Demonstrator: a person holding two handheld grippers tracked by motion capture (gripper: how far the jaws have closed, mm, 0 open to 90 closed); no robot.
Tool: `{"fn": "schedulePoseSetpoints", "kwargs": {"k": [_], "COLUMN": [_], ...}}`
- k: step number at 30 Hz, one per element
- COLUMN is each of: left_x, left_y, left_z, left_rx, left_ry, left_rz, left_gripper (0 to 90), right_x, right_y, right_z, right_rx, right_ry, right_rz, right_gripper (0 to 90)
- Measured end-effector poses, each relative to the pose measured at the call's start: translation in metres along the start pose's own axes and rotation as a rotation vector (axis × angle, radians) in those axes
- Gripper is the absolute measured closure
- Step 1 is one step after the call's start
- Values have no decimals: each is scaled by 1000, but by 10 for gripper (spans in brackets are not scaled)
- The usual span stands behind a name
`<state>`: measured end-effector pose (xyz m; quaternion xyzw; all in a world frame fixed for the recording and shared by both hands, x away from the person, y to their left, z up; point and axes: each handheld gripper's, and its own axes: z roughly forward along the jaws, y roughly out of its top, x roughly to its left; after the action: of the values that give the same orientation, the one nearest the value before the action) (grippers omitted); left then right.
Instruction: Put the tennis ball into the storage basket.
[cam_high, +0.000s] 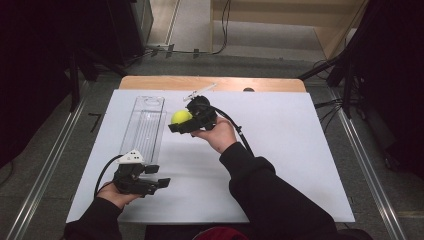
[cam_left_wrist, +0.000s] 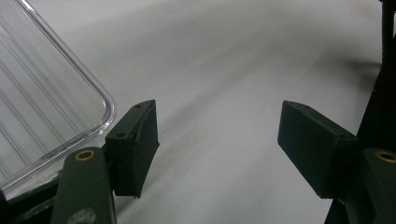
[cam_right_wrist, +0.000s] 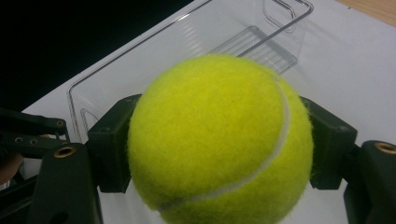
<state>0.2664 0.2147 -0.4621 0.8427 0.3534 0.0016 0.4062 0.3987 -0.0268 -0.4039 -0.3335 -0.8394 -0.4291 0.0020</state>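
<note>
One tennis ball (cam_high: 181, 116) sits pinched in your right gripper (cam_high: 176, 125), at three o'clock of the clear bin (cam_high: 144, 125); your left gripper (cam_high: 156, 176) rests spread wide, holding nothing.

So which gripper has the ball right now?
The right gripper, its fingers clamped on the tennis ball beside the clear bin; the left gripper is open.
</note>
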Motion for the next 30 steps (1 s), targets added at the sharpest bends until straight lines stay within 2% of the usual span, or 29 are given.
{"fn": "schedulePoseSetpoints", "kwargs": {"k": [30], "left_x": [2], "left_y": [0], "left_z": [-1], "left_rx": [-4], "left_ry": [-4], "left_rz": [1], "left_gripper": [296], "right_x": [12], "right_y": [28], "right_z": [21], "right_rx": [-5], "right_ry": [10], "right_rz": [-15], "right_gripper": [235]}}
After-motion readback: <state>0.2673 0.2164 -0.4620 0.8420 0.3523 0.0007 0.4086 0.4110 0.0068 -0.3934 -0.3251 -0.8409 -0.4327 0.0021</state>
